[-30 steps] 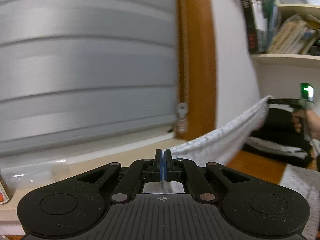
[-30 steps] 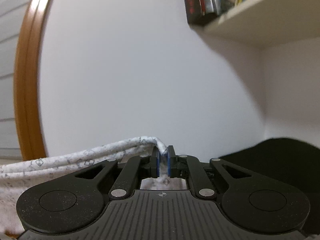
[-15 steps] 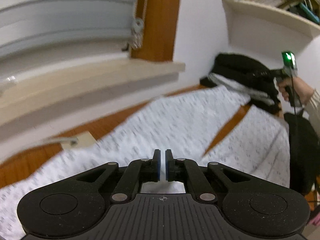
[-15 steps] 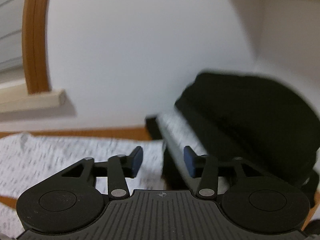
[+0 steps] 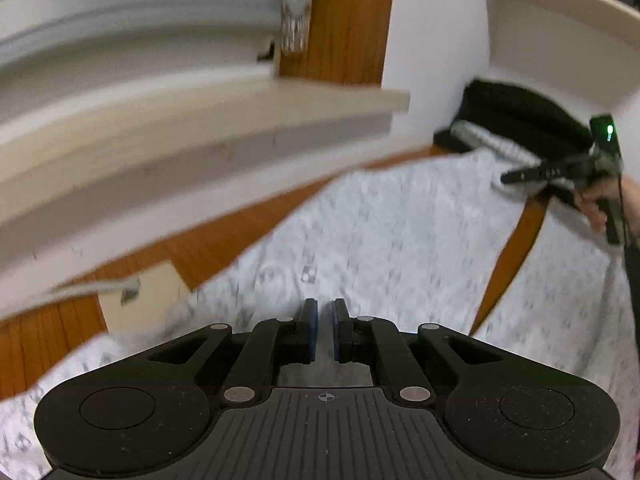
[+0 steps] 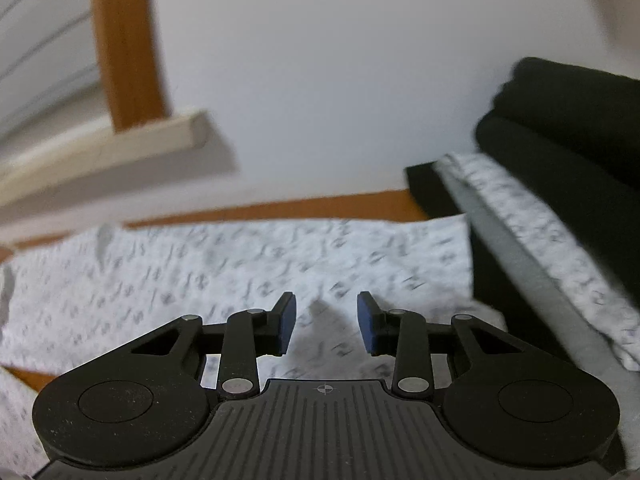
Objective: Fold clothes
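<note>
A white garment with a small grey pattern (image 5: 400, 232) lies spread on the wooden table (image 5: 224, 240); it also fills the middle of the right wrist view (image 6: 240, 264). My left gripper (image 5: 324, 332) hovers low over its near part, nearly shut with a thin slit between the pads, and I see nothing pinched there. My right gripper (image 6: 326, 324) hangs over the garment's far right corner with its jaws apart and closing, nothing between them. In the left wrist view the right gripper (image 5: 508, 178) shows at the far right, with a hand (image 5: 596, 204) on its grip.
A stack of folded black clothes (image 6: 560, 140) with a patterned white piece (image 6: 540, 232) in it stands at the back right against the wall. A pale window sill (image 5: 200, 128) overhangs the table's back edge. A beige card (image 5: 140, 296) lies at the left.
Both grippers sank and tipped downward. The garment edge stretched in the air between them now lies on the table. The right jaws opened and let it go; the left pads parted slightly.
</note>
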The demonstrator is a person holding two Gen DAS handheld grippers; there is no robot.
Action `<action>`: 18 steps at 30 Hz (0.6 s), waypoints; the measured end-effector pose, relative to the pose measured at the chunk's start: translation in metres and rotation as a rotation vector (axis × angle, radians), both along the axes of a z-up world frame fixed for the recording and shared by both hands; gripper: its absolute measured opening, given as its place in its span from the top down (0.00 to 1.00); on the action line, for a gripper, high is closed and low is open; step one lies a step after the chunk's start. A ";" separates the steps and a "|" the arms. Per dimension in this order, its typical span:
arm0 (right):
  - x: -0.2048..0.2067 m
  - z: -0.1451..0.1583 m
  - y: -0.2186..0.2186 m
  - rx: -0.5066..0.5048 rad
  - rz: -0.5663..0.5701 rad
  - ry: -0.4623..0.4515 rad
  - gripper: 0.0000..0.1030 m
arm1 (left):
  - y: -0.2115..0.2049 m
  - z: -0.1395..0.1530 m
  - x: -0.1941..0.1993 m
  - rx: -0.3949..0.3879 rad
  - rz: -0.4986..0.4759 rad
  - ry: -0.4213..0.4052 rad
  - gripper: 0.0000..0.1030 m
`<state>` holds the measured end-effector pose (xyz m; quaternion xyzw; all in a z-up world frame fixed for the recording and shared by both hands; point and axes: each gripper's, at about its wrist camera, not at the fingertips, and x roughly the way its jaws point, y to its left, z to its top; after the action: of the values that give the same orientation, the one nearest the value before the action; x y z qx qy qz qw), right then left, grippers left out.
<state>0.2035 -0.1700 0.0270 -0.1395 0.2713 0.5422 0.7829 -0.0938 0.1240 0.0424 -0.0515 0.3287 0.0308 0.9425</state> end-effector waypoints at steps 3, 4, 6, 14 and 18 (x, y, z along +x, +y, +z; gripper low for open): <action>-0.009 -0.005 0.004 -0.034 0.022 -0.032 0.65 | 0.005 -0.008 -0.007 0.020 0.006 0.022 0.93; -0.010 -0.007 0.005 -0.042 0.023 -0.038 0.65 | 0.007 -0.009 -0.009 0.022 0.005 0.022 0.93; -0.013 -0.011 0.007 -0.051 0.023 -0.044 0.64 | 0.010 -0.009 -0.015 0.041 0.006 0.024 0.93; -0.042 -0.014 -0.005 -0.042 0.153 -0.043 0.60 | 0.039 -0.011 -0.066 0.016 0.034 -0.011 0.93; -0.044 -0.005 -0.014 -0.050 0.183 -0.034 0.57 | 0.044 -0.009 -0.083 0.013 0.025 -0.012 0.93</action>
<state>0.1596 -0.1843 0.0224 -0.1925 0.2577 0.6022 0.7307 -0.1763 0.1676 0.0330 -0.0495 0.3222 0.0444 0.9443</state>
